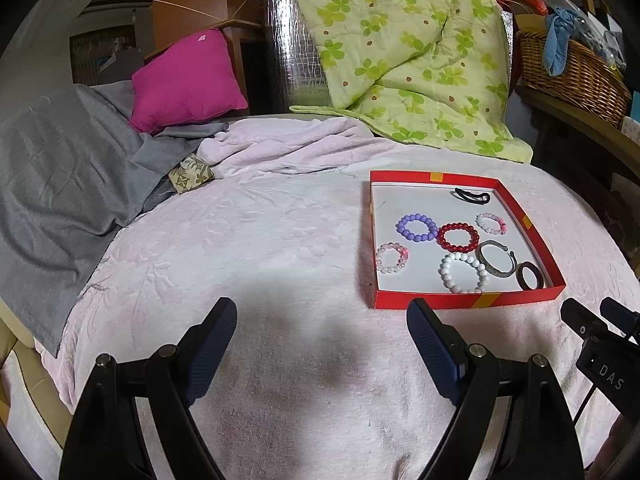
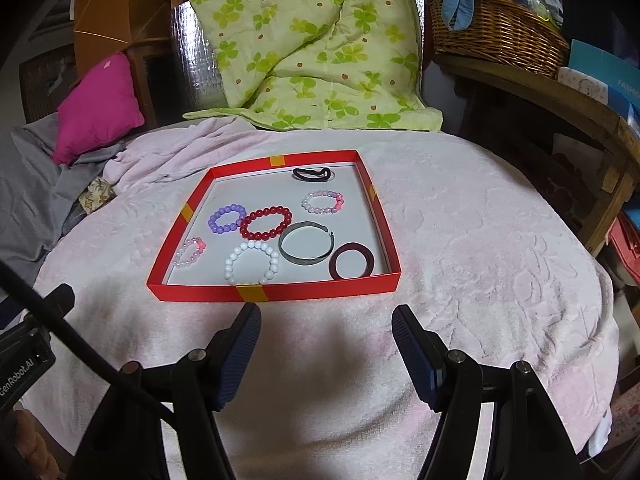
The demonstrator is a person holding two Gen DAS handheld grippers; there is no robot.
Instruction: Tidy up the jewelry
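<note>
A shallow red tray (image 2: pixel 276 292) holding the jewelry sits on a pale pink towel (image 2: pixel 460 240) spread over a bed, just ahead of two hand-held grippers. The right gripper (image 2: pixel 326 316) hangs over the towel directly before the tray's near wall, jaws apart and gripping nothing; the left gripper (image 1: pixel 322 312) hovers to the tray's left, likewise spread wide and empty.

The right wrist view looks squarely into the tray: a black hair tie (image 2: pixel 313 174) at the far wall, a pink-and-white bead bracelet (image 2: pixel 323 202), a purple bead bracelet (image 2: pixel 226 218) touching a red bead bracelet (image 2: pixel 266 223), a metal bangle (image 2: pixel 306 244), a dark ring bangle (image 2: pixel 352 261), a white bead bracelet (image 2: pixel 252 262) and a small pink bead bracelet (image 2: pixel 190 252) by the left wall. The left wrist view sees the tray from the side and alone shows the broad grey sheet (image 1: pixel 52 184) at the bed's left.

Behind stand a magenta cushion (image 1: pixel 186 80), a green floral quilt (image 2: pixel 316 44) and a wicker basket (image 2: pixel 496 28).
</note>
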